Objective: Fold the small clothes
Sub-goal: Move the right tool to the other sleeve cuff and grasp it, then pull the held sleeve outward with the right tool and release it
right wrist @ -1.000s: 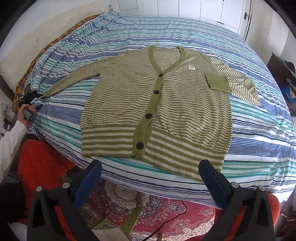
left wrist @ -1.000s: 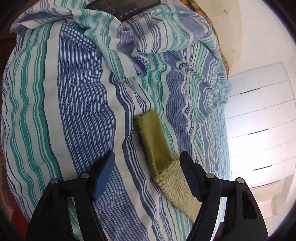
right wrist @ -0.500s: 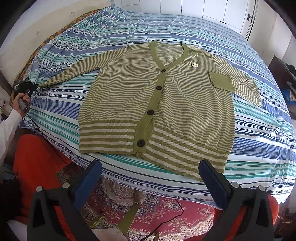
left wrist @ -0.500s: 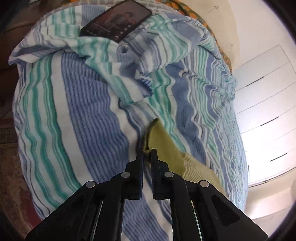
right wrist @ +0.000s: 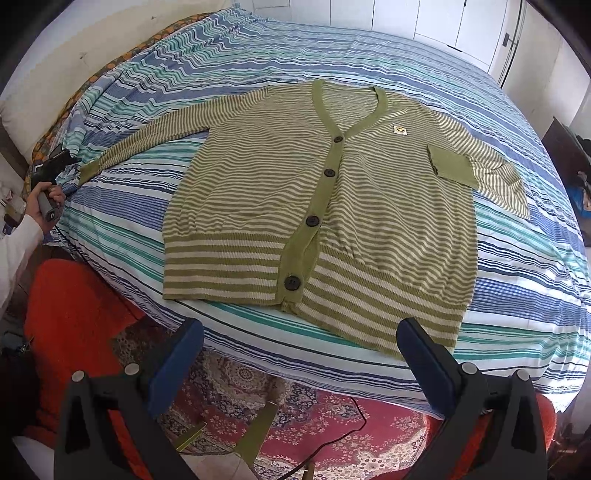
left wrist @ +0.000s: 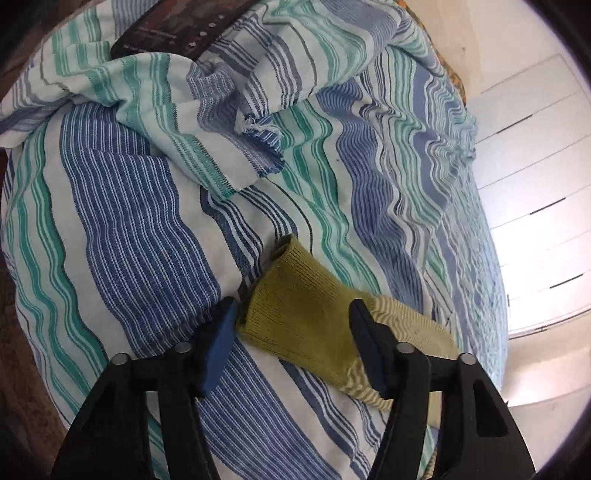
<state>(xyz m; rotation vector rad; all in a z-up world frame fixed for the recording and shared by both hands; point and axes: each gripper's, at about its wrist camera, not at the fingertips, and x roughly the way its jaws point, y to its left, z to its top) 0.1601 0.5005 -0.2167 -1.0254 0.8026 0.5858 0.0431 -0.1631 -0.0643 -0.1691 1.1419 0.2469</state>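
Note:
A green-and-cream striped cardigan (right wrist: 332, 206) lies buttoned and flat on the striped bed (right wrist: 258, 55). Its right sleeve is folded in, the cuff (right wrist: 452, 166) resting on the chest. The left sleeve stretches out to the bed's left edge. There my left gripper (left wrist: 291, 339) straddles the plain green cuff (left wrist: 295, 314). Its jaws are opening, and the cuff lies loose on the sheet between them. In the right wrist view a hand (right wrist: 40, 199) holds that gripper (right wrist: 61, 160). My right gripper (right wrist: 299, 354) hangs open below the cardigan's hem with nothing between its fingers.
A dark phone (left wrist: 177, 29) lies on the rumpled sheet corner beyond the cuff. White wardrobe doors (left wrist: 535, 184) stand behind the bed. A patterned red rug (right wrist: 295, 413) with a cable and an orange-red cushion (right wrist: 74, 314) lie at the bed's foot.
My left gripper closed on the sleeve cuff half a second ago and has now parted again, leaving the cuff flatter on the sheet. The right gripper has stayed open and nearly still.

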